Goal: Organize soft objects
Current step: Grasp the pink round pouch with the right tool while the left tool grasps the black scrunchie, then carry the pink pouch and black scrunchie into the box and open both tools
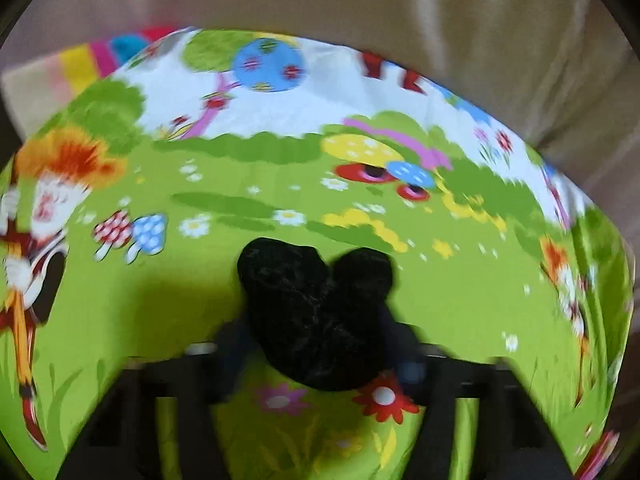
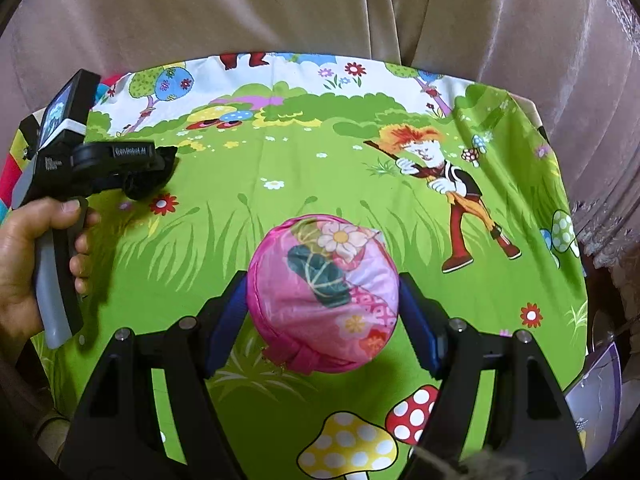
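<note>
Two fisheye views look along handheld grippers over a table draped in a bright green cartoon tablecloth [image 2: 304,168] printed with mushrooms, flowers, trees and a red-haired figure. Beige curtains [image 2: 280,8] hang behind the table.

In the right wrist view, the right gripper [image 2: 323,300] is clamped on a round pink cushion [image 2: 323,296], its blue pads [image 2: 416,320] pressing in from both sides. The cushion is close to circular, so no long axis stands out; its broad face is turned toward the camera. It is glossy pink fabric with a white flower near the top, a dark green leaf shape at the centre, and smaller orange and red flowers lower down. A gathered pink seam runs along its lower edge. It sits low in the middle of the view, over the near part of the cloth; whether it touches the cloth cannot be told.

At the left of the same view, a bare hand [image 2: 24,264] grips the grey handle of the left gripper [image 2: 160,168], which points right across the cloth.

The left wrist view is motion-blurred. The left gripper [image 1: 316,320] is closed on a fuzzy black soft object [image 1: 316,312], lumpy, with two rounded lobes pointing away from the camera. It fills the space between the fingers, above the green cloth. A striped, multicoloured item [image 1: 92,64] shows at the far left edge, too blurred to identify
</note>
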Demonstrator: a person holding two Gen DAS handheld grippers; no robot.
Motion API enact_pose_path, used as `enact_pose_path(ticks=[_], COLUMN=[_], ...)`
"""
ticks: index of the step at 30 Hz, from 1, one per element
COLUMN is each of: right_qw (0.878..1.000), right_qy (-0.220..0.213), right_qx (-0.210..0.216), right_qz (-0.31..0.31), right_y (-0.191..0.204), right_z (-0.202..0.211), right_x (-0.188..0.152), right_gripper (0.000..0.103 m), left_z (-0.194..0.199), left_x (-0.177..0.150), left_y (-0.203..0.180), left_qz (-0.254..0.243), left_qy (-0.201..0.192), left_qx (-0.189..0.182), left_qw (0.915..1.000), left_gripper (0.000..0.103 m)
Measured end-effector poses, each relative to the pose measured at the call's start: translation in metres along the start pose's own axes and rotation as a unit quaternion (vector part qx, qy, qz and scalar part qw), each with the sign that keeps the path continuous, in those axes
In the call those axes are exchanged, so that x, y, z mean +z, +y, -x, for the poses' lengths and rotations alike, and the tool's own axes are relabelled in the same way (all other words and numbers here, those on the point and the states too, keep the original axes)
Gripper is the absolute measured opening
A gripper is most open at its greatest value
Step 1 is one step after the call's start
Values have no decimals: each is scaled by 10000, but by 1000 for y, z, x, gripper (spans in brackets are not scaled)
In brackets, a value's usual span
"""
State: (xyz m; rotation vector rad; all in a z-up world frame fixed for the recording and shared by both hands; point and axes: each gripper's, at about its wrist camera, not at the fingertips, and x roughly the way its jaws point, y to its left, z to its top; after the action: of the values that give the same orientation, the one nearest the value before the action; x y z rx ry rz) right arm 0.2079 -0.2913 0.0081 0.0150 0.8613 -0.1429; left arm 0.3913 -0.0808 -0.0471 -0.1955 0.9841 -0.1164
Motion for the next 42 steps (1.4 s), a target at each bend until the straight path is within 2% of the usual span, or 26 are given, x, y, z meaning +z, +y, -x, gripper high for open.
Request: enact_pose_path(ticks=[5, 9, 17, 28, 42], right_qw=[10000, 10000, 9999, 9995, 9978], right_qy=[-4, -10, -70, -64, -39], right_qx=[11, 20, 8, -68, -265], right_qz=[-23, -54, -93, -310, -599], right_y=[-2, -5, -13, -39, -83], right_z=[4, 12, 37, 80, 127], right_x=[-1, -3, -13, -43, -87], right_gripper=[76, 76, 76, 76, 75], left_z=[10, 29, 77, 150, 200], left_x=[-2, -11, -46, -114, -183], left_y=[-2, -2, -10, -40, -88], left_qz=[-128, -119, -52, -160, -448], left_qy=[-67, -6, 64, 32, 229], left_qx=[-115, -353, -846, -1465, -2093], left_qw=[9998, 9993, 9964, 9891, 9766], left_gripper=[22, 18, 17, 16, 16])
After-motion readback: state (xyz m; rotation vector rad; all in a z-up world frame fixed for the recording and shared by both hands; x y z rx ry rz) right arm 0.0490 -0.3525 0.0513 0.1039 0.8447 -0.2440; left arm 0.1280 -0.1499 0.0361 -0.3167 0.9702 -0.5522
